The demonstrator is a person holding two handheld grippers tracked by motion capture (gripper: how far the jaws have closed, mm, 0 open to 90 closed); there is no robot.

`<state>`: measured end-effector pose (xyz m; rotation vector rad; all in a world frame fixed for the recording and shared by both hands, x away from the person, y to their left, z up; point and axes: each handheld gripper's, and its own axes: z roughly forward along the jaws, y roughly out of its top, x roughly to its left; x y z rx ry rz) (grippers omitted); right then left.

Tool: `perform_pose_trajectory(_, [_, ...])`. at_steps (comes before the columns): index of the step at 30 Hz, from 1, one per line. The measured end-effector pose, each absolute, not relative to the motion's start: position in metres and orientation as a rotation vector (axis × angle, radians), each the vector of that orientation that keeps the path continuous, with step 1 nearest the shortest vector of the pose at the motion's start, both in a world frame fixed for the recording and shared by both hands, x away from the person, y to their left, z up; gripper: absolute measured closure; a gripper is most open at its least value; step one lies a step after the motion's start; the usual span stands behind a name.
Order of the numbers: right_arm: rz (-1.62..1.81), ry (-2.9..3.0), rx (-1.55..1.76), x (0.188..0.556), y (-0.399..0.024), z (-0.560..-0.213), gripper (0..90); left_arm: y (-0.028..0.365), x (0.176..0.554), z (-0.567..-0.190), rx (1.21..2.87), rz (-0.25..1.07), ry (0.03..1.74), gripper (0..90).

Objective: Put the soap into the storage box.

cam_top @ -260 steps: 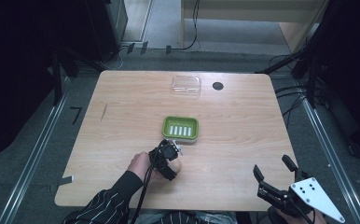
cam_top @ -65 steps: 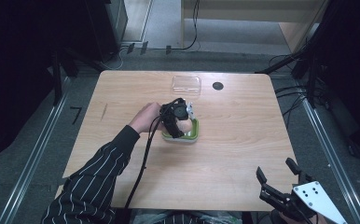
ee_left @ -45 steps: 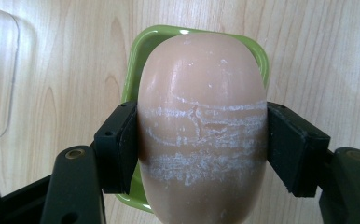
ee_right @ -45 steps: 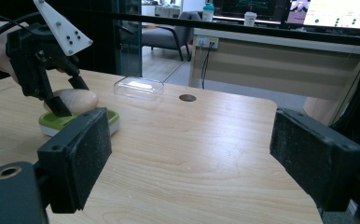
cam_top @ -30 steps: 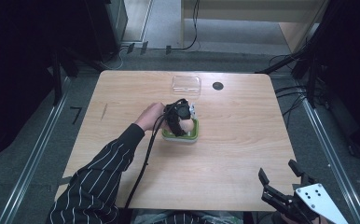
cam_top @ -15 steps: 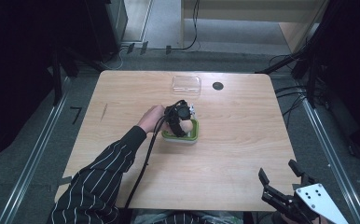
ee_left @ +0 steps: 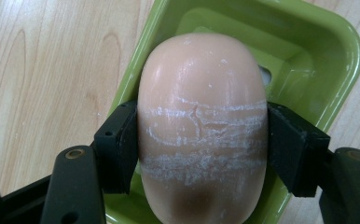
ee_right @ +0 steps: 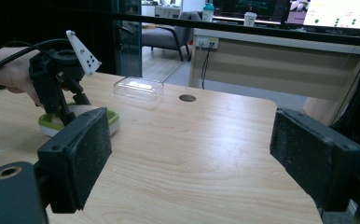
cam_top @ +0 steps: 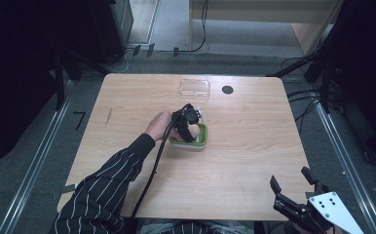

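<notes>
One pale bar of soap sits clamped between my left gripper's fingers over the green dish at mid-bench; my right gripper, fingers apart, hangs off the near right corner.

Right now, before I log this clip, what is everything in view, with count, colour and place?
Soap bar: one, pale peach, clamped in the left gripper over the dish.
Soap dish: one, green, mid-table.
Clear lid: one, transparent, far side of the table.
Hole: one, dark, right of the lid.
Table: one, light wood.
Left gripper: black, shut on the soap bar.
Right gripper: black jaws apart, near right corner.
Sleeve: one, dark, white stripes.
</notes>
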<state>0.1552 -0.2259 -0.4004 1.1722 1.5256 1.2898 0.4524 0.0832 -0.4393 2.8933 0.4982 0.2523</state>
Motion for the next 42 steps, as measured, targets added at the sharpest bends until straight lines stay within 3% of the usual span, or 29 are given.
perform_pose_trajectory(35, [1.291, 1.524, 1.176, 0.1552, -0.2259, -0.4004, 13.2, 0.0840, 0.4538, -0.4407, 2.880, 0.246, 0.589, 31.5])
perform_pose_trajectory(42, [1.291, 1.524, 1.176, 0.1551, -0.2261, -0.4004, 13.2, 0.0863, 0.4536, -0.4350, 2.853, 0.272, 0.596, 18.9])
